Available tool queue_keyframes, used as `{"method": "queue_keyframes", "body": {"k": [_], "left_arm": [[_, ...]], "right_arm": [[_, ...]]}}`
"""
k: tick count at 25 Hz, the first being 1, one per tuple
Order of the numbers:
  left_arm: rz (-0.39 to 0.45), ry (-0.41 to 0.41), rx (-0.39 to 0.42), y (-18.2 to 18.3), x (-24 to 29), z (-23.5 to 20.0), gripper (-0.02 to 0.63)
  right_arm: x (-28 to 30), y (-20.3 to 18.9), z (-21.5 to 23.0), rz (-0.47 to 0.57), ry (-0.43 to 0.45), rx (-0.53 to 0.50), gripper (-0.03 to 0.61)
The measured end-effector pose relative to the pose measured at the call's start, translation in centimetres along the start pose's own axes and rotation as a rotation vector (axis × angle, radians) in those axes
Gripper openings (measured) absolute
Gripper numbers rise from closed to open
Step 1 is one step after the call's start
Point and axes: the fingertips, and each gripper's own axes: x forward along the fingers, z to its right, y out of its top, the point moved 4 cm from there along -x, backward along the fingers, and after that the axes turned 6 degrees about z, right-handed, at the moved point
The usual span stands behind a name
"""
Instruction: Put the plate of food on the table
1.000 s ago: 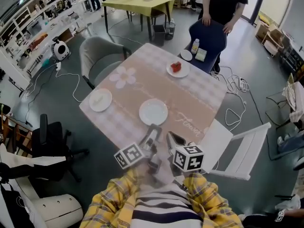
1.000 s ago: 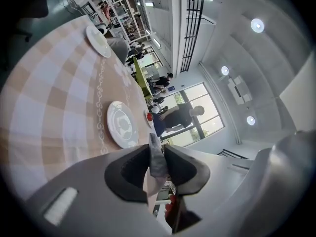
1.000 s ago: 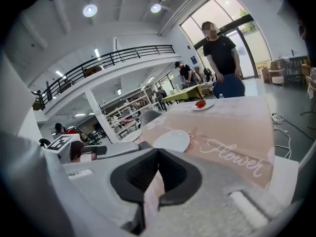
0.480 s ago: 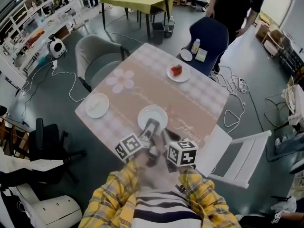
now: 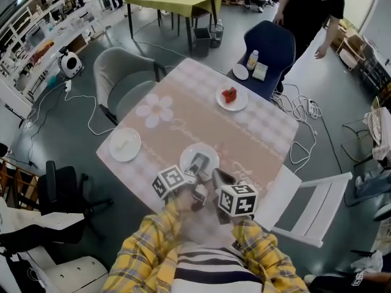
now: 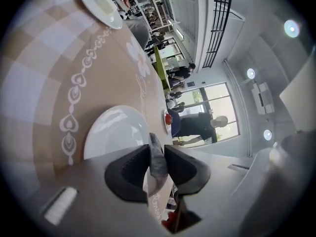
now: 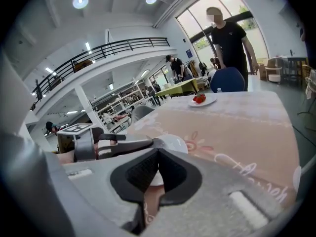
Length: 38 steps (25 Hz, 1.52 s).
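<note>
A white plate with nothing on it lies on the table near its front edge. My left gripper reaches over that edge, and its jaws are shut on the plate's near rim, which shows as a thin grey sliver between the pads. In the right gripper view the left gripper meets the plate at its rim. My right gripper hovers just right of it, jaws shut on nothing. A plate of red food sits at the table's far right. A plate of pale food is at the left corner.
A white chair stands at the table's right, a grey armchair at the far left. A blue chair at the far side holds a bottle. A person stands behind it. Cables lie on the floor.
My left gripper has moved forward from short of the white plate to its near rim. The right gripper followed beside it. The person at the back stepped to the right.
</note>
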Motion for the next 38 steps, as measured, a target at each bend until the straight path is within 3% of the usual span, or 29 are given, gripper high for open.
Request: {"method": "queue_keyframes", "body": {"k": [9,16,23,28,34,38], "left_arm": [[-0.046,0.069,0.042,0.3,1.0,-0.8,0.091],[-0.088,0.065,0.103,0.3,1.8,-0.2,0.112],[-0.111,0.107,0.315,0.9,1.5,1.1,0.2],[-0.064,0.151,0.46,1.2,0.5,1.0,0.228],[-0.002,0.126,0.382,1.5,-0.9,0.5,0.192],[0.012,0.072,0.373,0.8,-2.1,1.0,0.143]], "right_arm": [[0.6,-0.7,0.7,-0.01,-0.018,0.028,-0.003],[0.3,-0.6,0.7,-0.002,-0.021,0.04,-0.003],[-0.2,-0.8,1.1,0.004,-0.029,0.056,-0.003],[-0.1,-0.9,0.7,0.007,-0.017,0.071,-0.003],[-0.1,-1.3,0.3,-0.001,-0.012,0.053,-0.003],[-0.3,-1.4,0.1,-0.001,-0.005,0.049,-0.003]]}}
